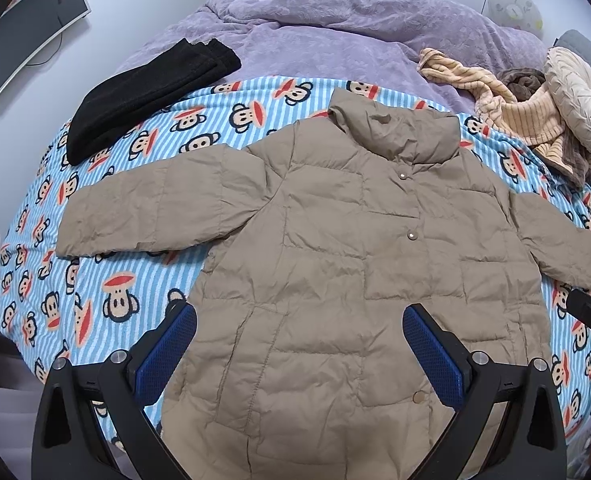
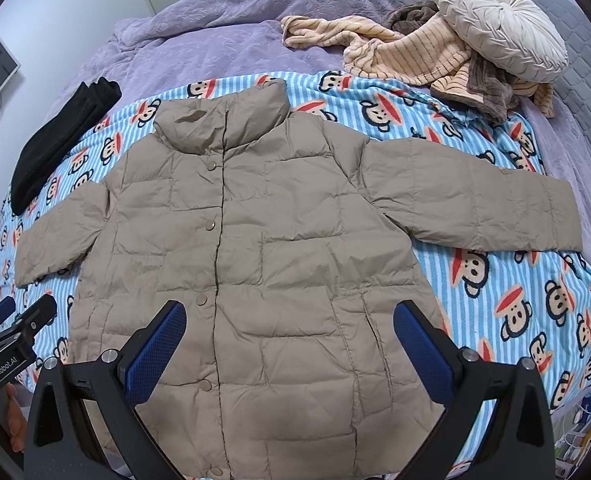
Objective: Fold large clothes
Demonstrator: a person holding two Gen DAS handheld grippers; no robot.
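Nearest each camera are the grippers themselves: the left gripper point(image 1: 299, 344) and the right gripper point(image 2: 289, 340) both hover over the lower part of the garment with jaws spread wide and nothing between the blue pads point(image 1: 167, 352).

Just beyond them lies the task's thing, a beige quilted jacket point(image 2: 255, 248), spread front-up on a monkey-print blanket point(image 2: 495, 280) on the bed, snaps closed down the front, hem toward the cameras and collar point(image 2: 223, 120) away. Both sleeves stretch sideways; the left sleeve point(image 1: 143, 208) and the right sleeve point(image 2: 475, 204) lie flat on the blanket.

The jacket looks light, soft and puffy, with a smooth, wrinkled shell that is likely slippery. Padding will probably spring back, so folds may need pressing down. A shallow pinch of shell alone could slide out; a hold on a seamed edge seems safer: a cuff, the hem corners or the shoulder seam. Folding each sleeve across the chest by its cuff looks like a sensible first step.

Farther off lie a folded black garment point(image 1: 143, 92), a striped tan robe point(image 2: 407, 56) beneath a round cream cushion point(image 2: 499, 24), and a rumpled purple duvet point(image 1: 335, 32).
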